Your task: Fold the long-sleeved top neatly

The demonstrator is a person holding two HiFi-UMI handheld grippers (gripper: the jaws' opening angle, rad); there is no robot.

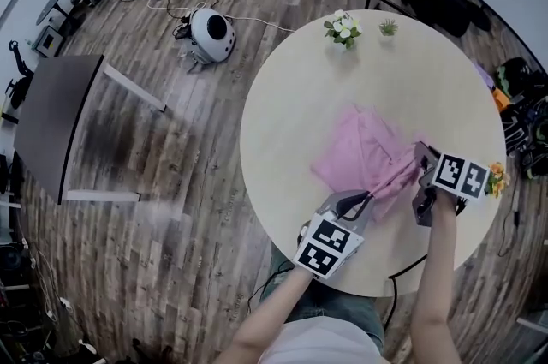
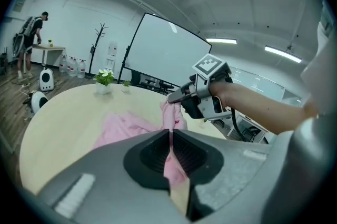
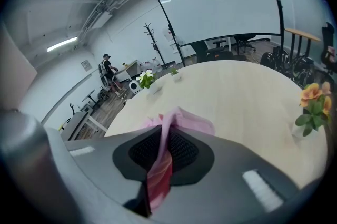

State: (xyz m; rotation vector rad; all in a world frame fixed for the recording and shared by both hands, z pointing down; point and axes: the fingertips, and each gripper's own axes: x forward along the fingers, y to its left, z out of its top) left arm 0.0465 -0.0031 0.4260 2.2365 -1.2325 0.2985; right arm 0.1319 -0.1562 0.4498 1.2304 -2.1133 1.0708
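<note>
A pink long-sleeved top [image 1: 364, 152] lies crumpled on the round pale table [image 1: 282, 114], near its front edge. My left gripper [image 1: 364, 201] is shut on the near edge of the top [image 2: 171, 152], pink cloth pinched between its jaws. My right gripper [image 1: 419, 157] is shut on another part of the top [image 3: 164, 144] to the right, and that part is lifted a little off the table. In the left gripper view the right gripper [image 2: 181, 96] holds a raised fold of pink cloth. The stretch of cloth between the two grippers hangs taut.
A small white-flowered plant [image 1: 342, 30] and a tiny green plant [image 1: 388, 27] stand at the table's far side. Orange flowers [image 1: 497, 179] sit at the right edge. Two white round robots [image 1: 211, 34] rest on the wooden floor; a dark table [image 1: 51, 118] stands left.
</note>
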